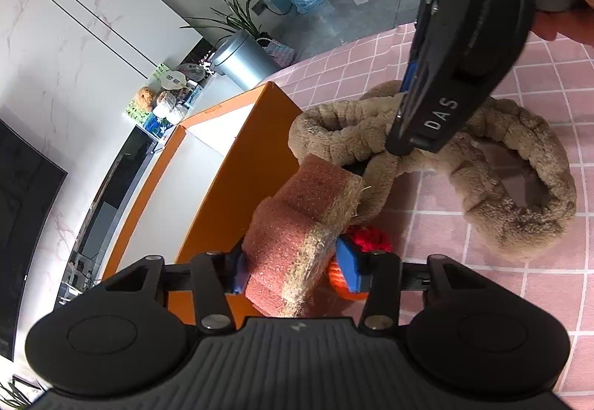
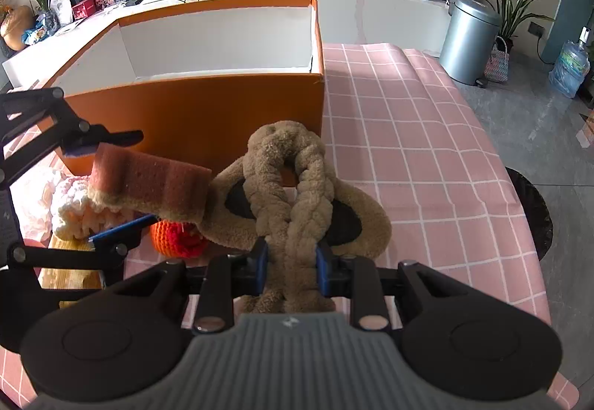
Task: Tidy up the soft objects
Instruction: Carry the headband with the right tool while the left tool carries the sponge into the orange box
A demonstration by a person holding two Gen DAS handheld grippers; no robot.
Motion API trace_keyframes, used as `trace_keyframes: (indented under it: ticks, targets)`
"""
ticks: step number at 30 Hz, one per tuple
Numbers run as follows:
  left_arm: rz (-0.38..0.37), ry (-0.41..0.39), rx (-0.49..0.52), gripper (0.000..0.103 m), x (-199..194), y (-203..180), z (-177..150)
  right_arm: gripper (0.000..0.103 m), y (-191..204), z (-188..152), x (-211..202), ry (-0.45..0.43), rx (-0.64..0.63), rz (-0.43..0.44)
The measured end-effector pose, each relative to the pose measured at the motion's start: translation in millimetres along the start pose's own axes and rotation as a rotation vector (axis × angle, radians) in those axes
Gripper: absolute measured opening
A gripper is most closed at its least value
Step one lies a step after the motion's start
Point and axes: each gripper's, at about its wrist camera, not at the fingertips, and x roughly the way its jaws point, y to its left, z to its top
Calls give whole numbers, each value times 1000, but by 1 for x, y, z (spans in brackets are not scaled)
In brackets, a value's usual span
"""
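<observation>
My left gripper (image 1: 295, 267) is shut on a reddish-brown sponge (image 1: 297, 224) with a tan scrub edge, held above the table beside the orange box (image 1: 256, 150). The sponge also shows in the right wrist view (image 2: 148, 183), with the left gripper (image 2: 89, 187) around it. My right gripper (image 2: 291, 265) is shut on the straps of two brown plush slippers (image 2: 293, 187), which lie on the pink checked cloth (image 2: 408, 157). The slippers (image 1: 501, 187) and the right gripper (image 1: 402, 135) show in the left wrist view. An orange and red knitted ball (image 2: 178, 235) lies under the sponge.
The orange box (image 2: 208, 113) is open, with a white inside, at the table's back left. A white knitted item (image 2: 74, 213) and a yellow item (image 2: 70, 261) lie at the left. A grey bin (image 2: 467, 38) and a water bottle (image 2: 568, 68) stand on the floor to the right.
</observation>
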Motion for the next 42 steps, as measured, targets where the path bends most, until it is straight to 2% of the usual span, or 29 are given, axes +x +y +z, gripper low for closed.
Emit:
trace_keyframes:
  ticks: [6,11,19,23,27,32,37,39,42]
  targets:
    - [52,-17,-14,47,-17,-1,3,25,0,1,-19,-50,-4,-12]
    - [106,-58,-63,46,-43,4,9,24,-1,3,-46,-126,-14,-21]
    - [154,-58,-285,46,-88,36,17,24,2,12,-91,-228,-36,-32]
    - [185,-51,-408,46,-106,67,14,24,2,23,-110,-269,-42,-25]
    - [170,-26,-575,46,-114,115,8,24,5,46,-125,-297,-38,32]
    - [112,13,-817,46,-99,183,-1,24,23,100,-123,-323,-31,116]
    - [24,90,-979,46,-65,234,-17,24,47,160,-89,-330,-41,189]
    - [-37,150,-1031,46,-45,248,-29,24,58,181,-67,-333,-68,194]
    - [-77,256,-1064,46,-12,261,-47,24,73,204,-29,-305,-109,195]
